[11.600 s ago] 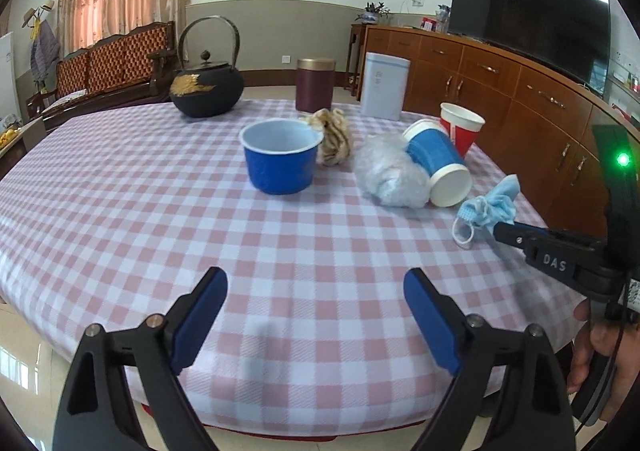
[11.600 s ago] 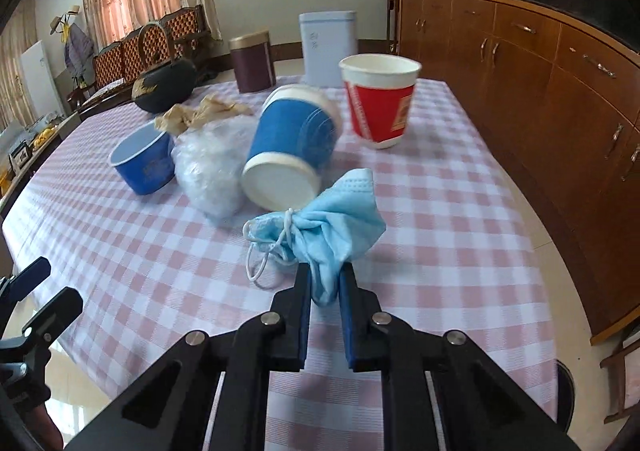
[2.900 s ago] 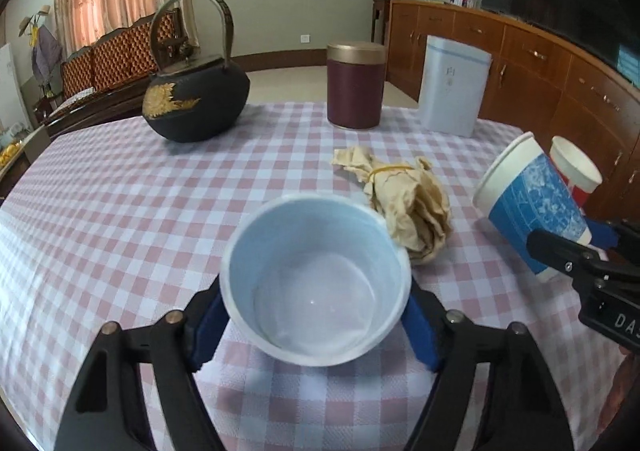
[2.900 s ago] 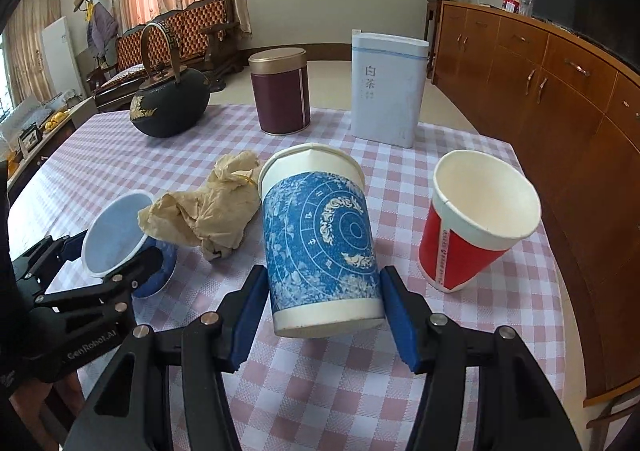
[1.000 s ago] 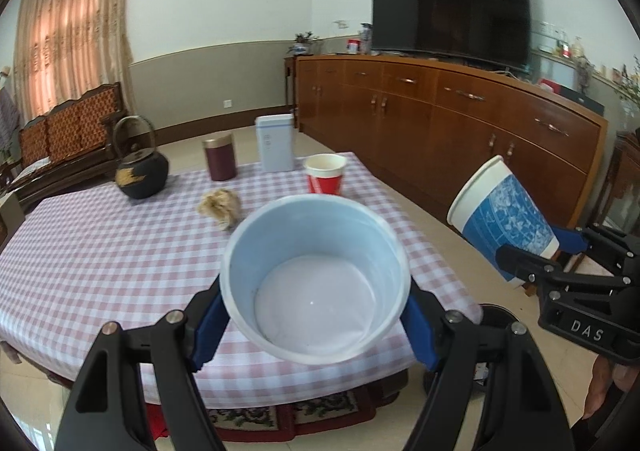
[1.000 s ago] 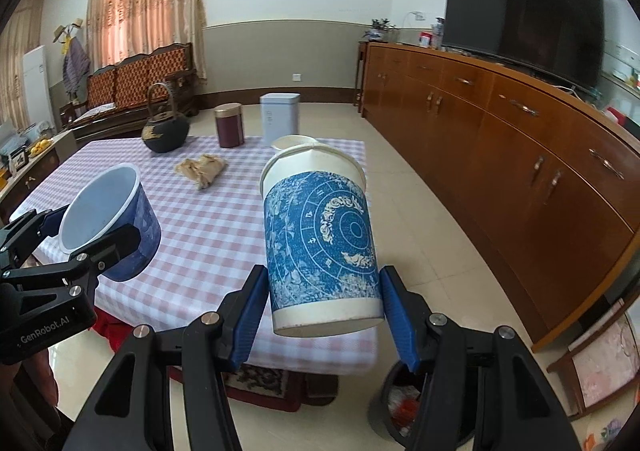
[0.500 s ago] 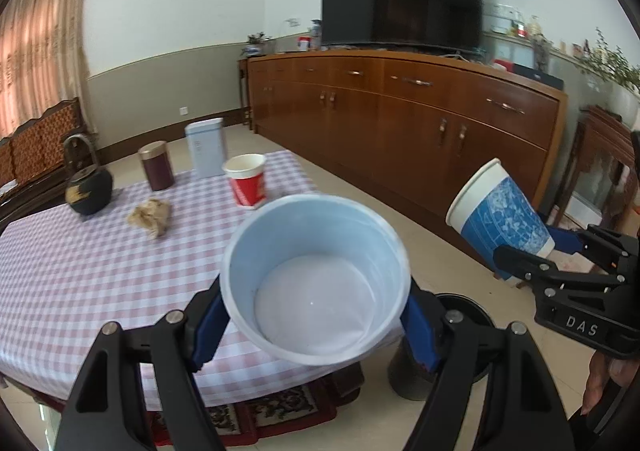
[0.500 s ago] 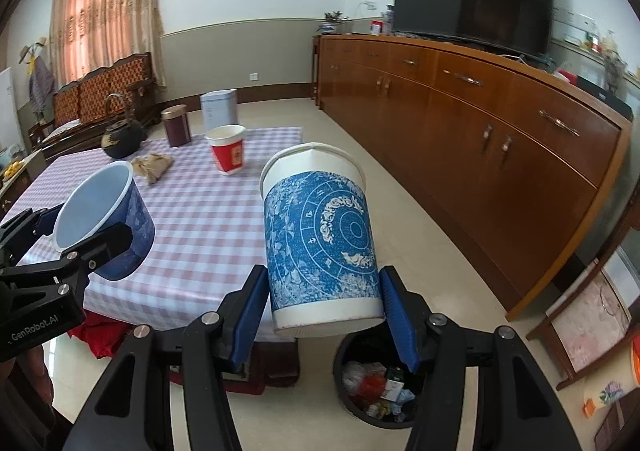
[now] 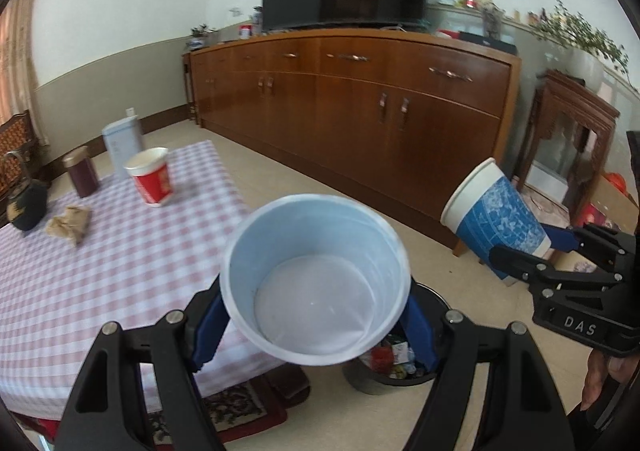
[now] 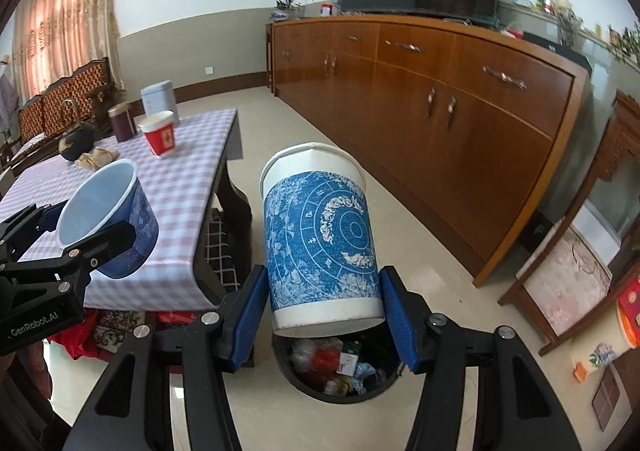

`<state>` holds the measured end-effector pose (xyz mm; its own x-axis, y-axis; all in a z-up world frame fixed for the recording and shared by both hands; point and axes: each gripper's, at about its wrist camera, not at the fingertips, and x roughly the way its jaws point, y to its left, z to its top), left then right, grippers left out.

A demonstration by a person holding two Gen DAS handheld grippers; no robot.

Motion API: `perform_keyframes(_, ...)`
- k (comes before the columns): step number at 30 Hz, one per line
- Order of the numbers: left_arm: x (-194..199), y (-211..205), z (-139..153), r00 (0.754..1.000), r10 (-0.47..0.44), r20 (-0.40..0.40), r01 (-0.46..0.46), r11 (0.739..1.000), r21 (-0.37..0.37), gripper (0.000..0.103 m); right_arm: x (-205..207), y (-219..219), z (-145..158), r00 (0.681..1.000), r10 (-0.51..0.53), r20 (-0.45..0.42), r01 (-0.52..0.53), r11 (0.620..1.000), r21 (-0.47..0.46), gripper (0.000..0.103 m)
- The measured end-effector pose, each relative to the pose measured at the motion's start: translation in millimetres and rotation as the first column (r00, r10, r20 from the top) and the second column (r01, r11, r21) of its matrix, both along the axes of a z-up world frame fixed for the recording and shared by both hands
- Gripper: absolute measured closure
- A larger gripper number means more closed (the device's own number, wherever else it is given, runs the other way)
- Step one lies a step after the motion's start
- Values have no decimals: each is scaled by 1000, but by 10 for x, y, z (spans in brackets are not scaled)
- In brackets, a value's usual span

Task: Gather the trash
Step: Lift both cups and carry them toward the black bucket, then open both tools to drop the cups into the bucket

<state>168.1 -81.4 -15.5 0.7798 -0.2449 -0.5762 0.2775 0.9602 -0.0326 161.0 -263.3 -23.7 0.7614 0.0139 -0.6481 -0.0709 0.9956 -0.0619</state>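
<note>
My left gripper [image 9: 316,325] is shut on a squat blue cup [image 9: 316,283] with a white inside, held in the air past the table's edge. It also shows in the right wrist view [image 10: 108,217]. My right gripper [image 10: 324,313] is shut on a tall blue-patterned paper cup [image 10: 320,239], held above a dark trash bin [image 10: 340,367] on the floor that holds mixed rubbish. The tall cup [image 9: 494,213] shows at the right of the left wrist view, and the bin [image 9: 394,367] lies just below the squat cup.
A table with a pink checked cloth [image 9: 100,251] still carries a red paper cup [image 9: 150,181], crumpled brown paper [image 9: 68,223], a black kettle [image 9: 24,203], a maroon tin [image 9: 80,171] and a white box [image 9: 122,145]. A long wooden sideboard [image 10: 440,131] runs along the right.
Both grippers have swung further away from the table with their cups. The trash bin is now closer, right under the tall cup.
</note>
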Motion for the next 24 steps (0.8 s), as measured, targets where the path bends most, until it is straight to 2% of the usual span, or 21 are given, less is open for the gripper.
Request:
perform_keyframes(10,152,-408,-330,993,-101,-68,99,995,-31,27,-19,-452,-362,998,-42,-53,42,999,8,44)
perform_keyframes(15,232,-586,-522,986,-132,-105,130,991,-23,27,20,-622,-549,995,-52,-88,53,999,2,44)
perform_keyframes(24,379,-838,-955,964,-170,-206,168,985,-28,27,116,-856,-1065,982,-52,-183,53,999,3,44)
